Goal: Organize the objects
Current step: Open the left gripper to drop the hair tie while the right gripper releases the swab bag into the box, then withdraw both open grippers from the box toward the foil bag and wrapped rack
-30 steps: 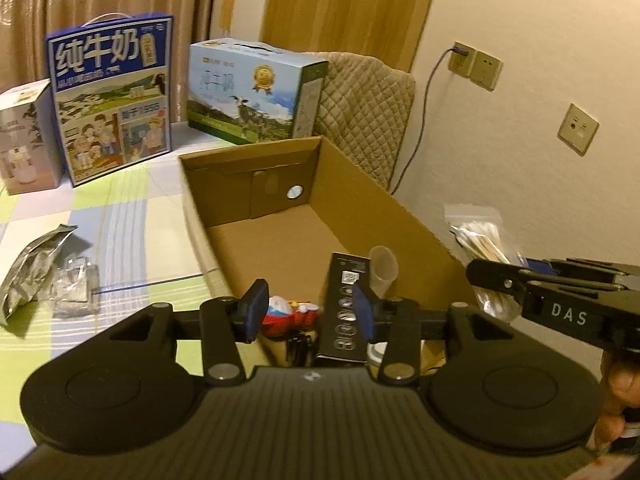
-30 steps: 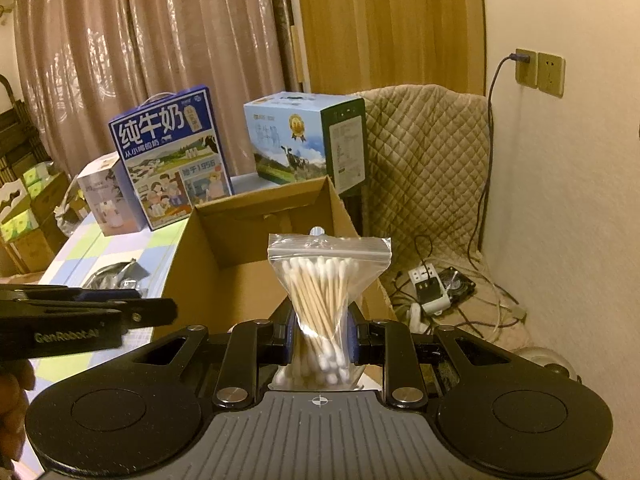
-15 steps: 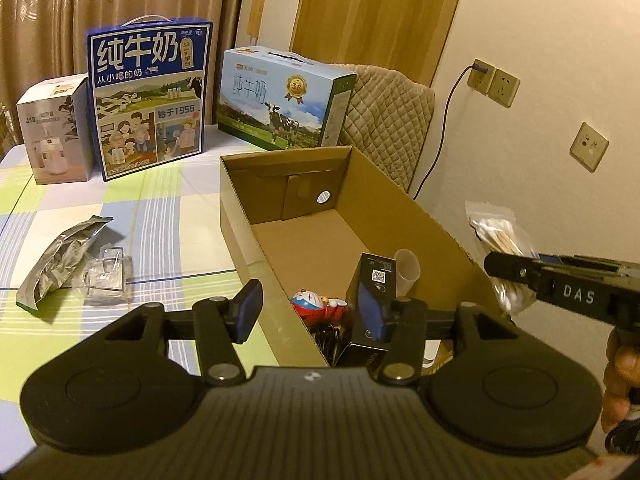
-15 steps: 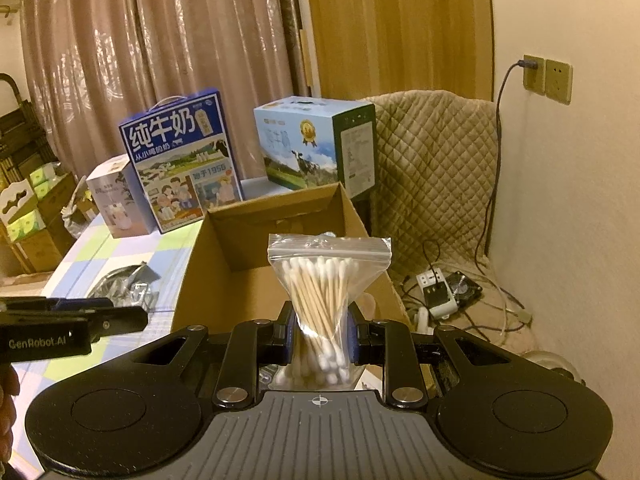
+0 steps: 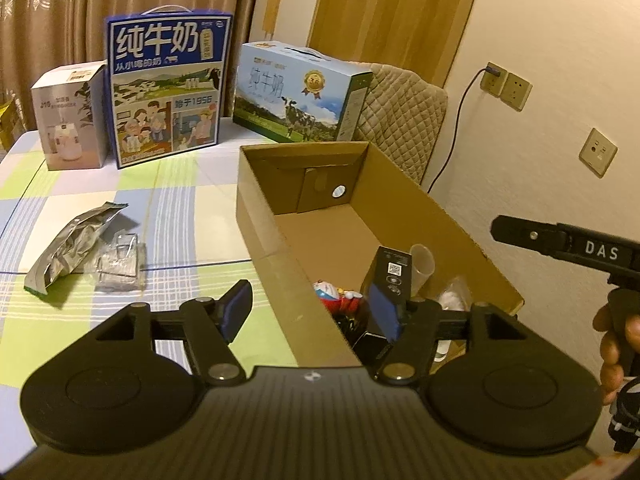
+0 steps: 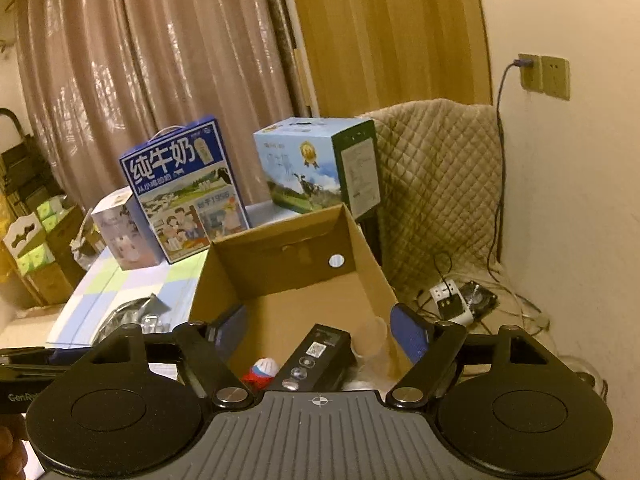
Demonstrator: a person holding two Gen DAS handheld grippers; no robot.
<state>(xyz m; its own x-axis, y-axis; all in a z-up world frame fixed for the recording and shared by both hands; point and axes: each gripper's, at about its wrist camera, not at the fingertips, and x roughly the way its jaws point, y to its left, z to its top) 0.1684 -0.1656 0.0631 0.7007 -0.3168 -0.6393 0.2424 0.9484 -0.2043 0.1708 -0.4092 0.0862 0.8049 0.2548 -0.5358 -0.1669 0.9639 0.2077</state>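
The right hand-held gripper [image 6: 322, 330] hangs over the near end of the cardboard box [image 6: 362, 248], its blue-padded fingers [image 6: 408, 336] spread wide apart with nothing between them. Directly below it inside the box lie a black rectangular package [image 6: 320, 356], a small red, white and blue toy figure [image 6: 262, 370] to its left, and a clear plastic cup [image 6: 372, 338] to its right. The left hand-held gripper [image 5: 314, 310] is also spread open and empty, straddling the box's near left wall [image 5: 280, 272]; one pad [image 5: 236, 308] sits over the table [image 5: 188, 220] and the other lies inside the box. From the left wrist view, a clear bag with white contents [image 5: 452, 298] shows at the near right of the box, partly hidden behind the gripper finger; what is in it cannot be made out. On the table, left of the box, rest a crumpled silver foil pouch [image 5: 74, 246] and just beside it a small clear container [image 5: 120, 262]. At the far edge of the table stand a white carton [image 5: 70, 116], a blue milk box [image 5: 168, 88] and a light-blue milk box [image 5: 300, 98]. A quilted chair [image 6: 440, 184] stands to the right of the table.
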